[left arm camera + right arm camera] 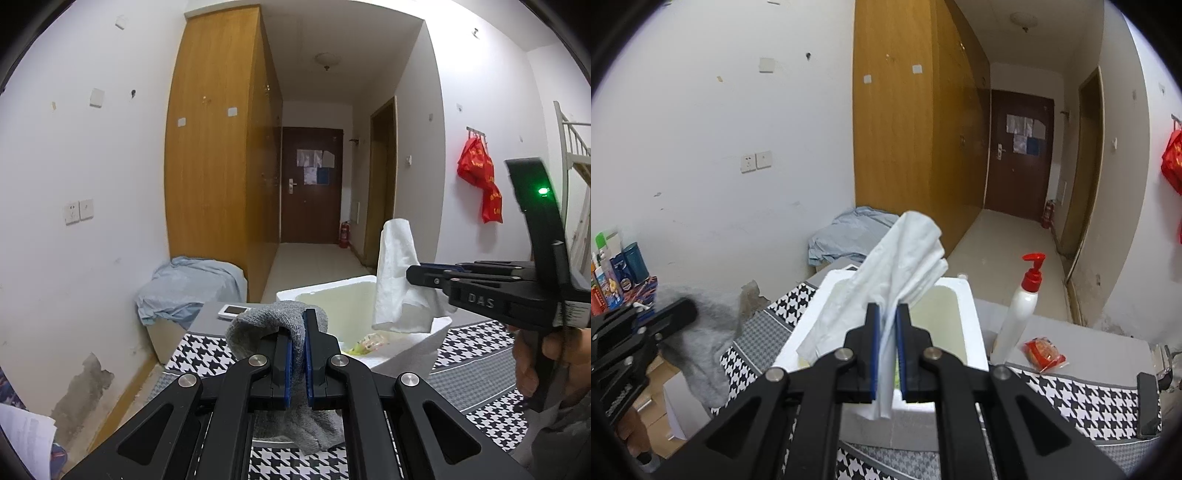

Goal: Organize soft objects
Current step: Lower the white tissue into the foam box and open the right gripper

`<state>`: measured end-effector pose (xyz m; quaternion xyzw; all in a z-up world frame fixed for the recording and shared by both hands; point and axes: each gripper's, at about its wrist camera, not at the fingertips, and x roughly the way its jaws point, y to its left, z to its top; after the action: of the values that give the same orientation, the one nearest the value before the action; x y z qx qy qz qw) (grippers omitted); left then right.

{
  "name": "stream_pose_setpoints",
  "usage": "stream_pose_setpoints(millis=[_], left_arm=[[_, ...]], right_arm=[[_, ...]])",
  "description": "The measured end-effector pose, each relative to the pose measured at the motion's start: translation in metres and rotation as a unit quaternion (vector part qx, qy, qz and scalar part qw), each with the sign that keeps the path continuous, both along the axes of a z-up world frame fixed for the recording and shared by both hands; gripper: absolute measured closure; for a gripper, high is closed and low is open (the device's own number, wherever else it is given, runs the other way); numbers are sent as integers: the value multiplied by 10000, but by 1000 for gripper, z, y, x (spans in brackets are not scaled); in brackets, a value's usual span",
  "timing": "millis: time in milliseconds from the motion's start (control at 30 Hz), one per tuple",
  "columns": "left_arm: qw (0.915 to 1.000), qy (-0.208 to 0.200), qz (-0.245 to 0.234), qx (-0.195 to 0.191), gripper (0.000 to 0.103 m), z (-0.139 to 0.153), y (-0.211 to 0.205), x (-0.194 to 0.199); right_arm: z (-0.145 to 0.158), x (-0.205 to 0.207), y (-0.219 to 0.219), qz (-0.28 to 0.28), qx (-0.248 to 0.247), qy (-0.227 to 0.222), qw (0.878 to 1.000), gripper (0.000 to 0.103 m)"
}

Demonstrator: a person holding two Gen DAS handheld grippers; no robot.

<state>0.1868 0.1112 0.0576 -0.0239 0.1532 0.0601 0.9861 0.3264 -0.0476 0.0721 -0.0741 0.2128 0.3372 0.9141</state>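
Observation:
My left gripper (297, 325) is shut on a grey knitted cloth (273, 321), which drapes over its blue pads and hangs below them. My right gripper (887, 314) is shut on a white cloth (905, 254) that stands up and spills to both sides. In the left wrist view the right gripper (413, 275) holds that white cloth (397, 273) above the right rim of a white foam box (332, 286). The foam box (971, 325) lies right under the right gripper. In the right wrist view the left gripper (689, 310) with the grey cloth (709, 332) is left of the box.
The box stands on a houndstooth-patterned cover (476, 343). A white pump bottle with a red top (1021, 306) and a red snack packet (1043, 352) stand right of the box. A blue cloth heap (192, 288) lies by the wooden wardrobe (218, 147). Small bright items (365, 341) lie inside the box.

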Motion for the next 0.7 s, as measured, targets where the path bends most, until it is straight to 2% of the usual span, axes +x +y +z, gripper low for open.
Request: stream_pose_setpoints(millis=[300, 333, 367, 400, 467, 500, 700], left_arm=[[9999, 91, 17, -38, 98, -5, 1, 8], [9999, 92, 21, -39, 98, -5, 1, 8], [9999, 91, 28, -45, 98, -4, 2, 9], [9999, 90, 34, -50, 98, -4, 2, 9], [10000, 75, 44, -48, 98, -2, 2, 9], [10000, 67, 52, -49, 98, -2, 2, 9], [9999, 82, 64, -115, 98, 1, 2, 15]], right_arm=[[-16, 23, 12, -228, -252, 192, 9992, 90], [-17, 24, 13, -250, -284, 231, 9990, 85], [-17, 25, 13, -282, -312, 248, 9988, 69], [-17, 24, 12, -334, -296, 224, 9988, 47], [-16, 20, 8, -403, -214, 88, 9989, 20], [-14, 15, 5, -383, -156, -6, 9991, 14], [-13, 3, -11, -314, -67, -14, 9995, 13]])
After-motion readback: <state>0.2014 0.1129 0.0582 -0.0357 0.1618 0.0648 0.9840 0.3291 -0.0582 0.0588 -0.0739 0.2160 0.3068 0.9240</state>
